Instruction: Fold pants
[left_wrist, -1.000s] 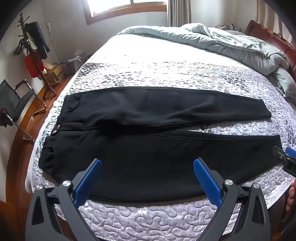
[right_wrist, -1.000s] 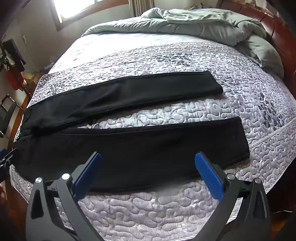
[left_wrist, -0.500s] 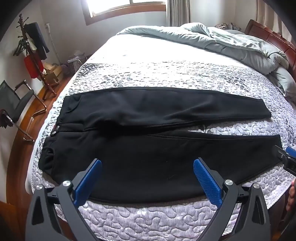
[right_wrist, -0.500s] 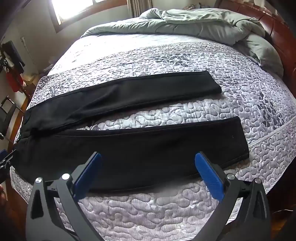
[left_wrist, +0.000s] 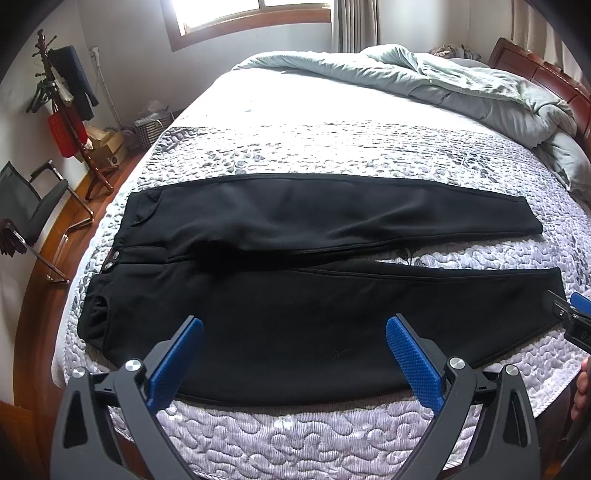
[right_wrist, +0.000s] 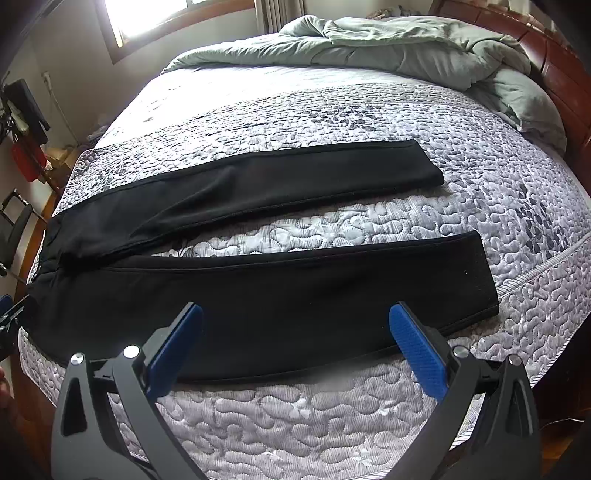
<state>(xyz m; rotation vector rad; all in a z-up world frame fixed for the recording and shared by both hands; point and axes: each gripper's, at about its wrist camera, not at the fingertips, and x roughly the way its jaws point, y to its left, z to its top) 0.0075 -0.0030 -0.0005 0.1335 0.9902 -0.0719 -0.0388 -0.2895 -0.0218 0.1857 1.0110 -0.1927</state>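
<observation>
Pants: black, spread flat on the quilted bed cover, directly ahead of both grippers. Waist end with two metal snaps lies ahead-left of the left gripper; both legs run off to its right, parted by a narrow wedge of cover. Hem of the near leg lies ahead-right of the right gripper.

Left gripper: blue pads spread wide, grasping nothing, poised over the near edge of the pants.

Right gripper: pads likewise spread wide and empty, over the near leg.

Beyond the pants: rumpled grey-green duvet, wooden headboard far right.

Far left of the left gripper: coat stand, black chair.
</observation>
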